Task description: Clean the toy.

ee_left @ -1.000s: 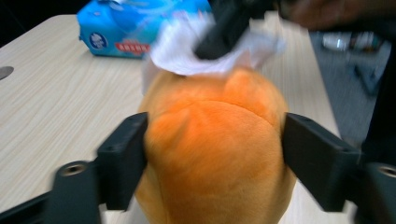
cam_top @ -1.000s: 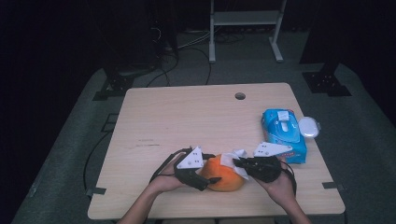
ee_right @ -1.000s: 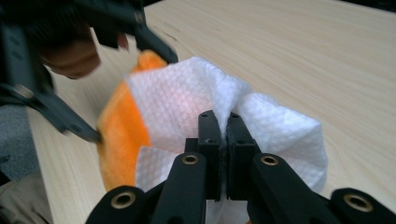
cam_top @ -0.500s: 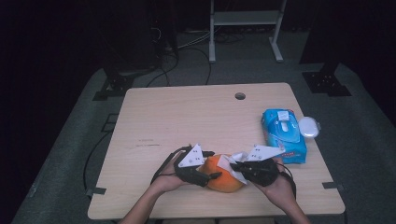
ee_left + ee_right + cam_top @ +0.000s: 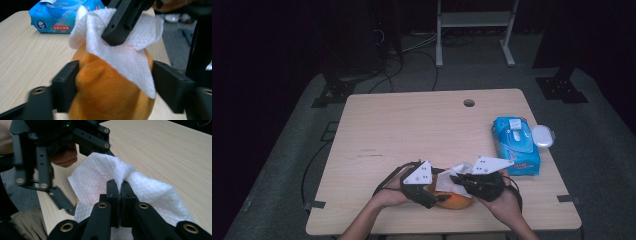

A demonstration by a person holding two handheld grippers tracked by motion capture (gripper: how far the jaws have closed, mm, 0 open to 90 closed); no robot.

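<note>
An orange plush toy (image 5: pixel 456 201) sits near the table's front edge, between the jaws of my left gripper (image 5: pixel 438 196). In the left gripper view both black pads (image 5: pixel 65 85) touch the toy's (image 5: pixel 107 95) sides; these jaws have just been opening a little, with the toy still between them. My right gripper (image 5: pixel 458 179) comes from the right, shut on a white wipe (image 5: pixel 450 181). The wipe (image 5: pixel 125 57) is draped over the toy's top. In the right gripper view the closed jaws (image 5: pixel 121 186) pinch a fold of the wipe (image 5: pixel 100 178).
A blue pack of wipes (image 5: pixel 516 145) lies at the table's right edge, with a white oval lid (image 5: pixel 543 135) beside it. The wooden table (image 5: pixel 412 130) has a cable hole (image 5: pixel 469 103) at the back. Cables and stand legs are on the floor beyond.
My right gripper has shifted slightly left over the toy with the wipe in it. The left hand and the toy have stayed in place.
</note>
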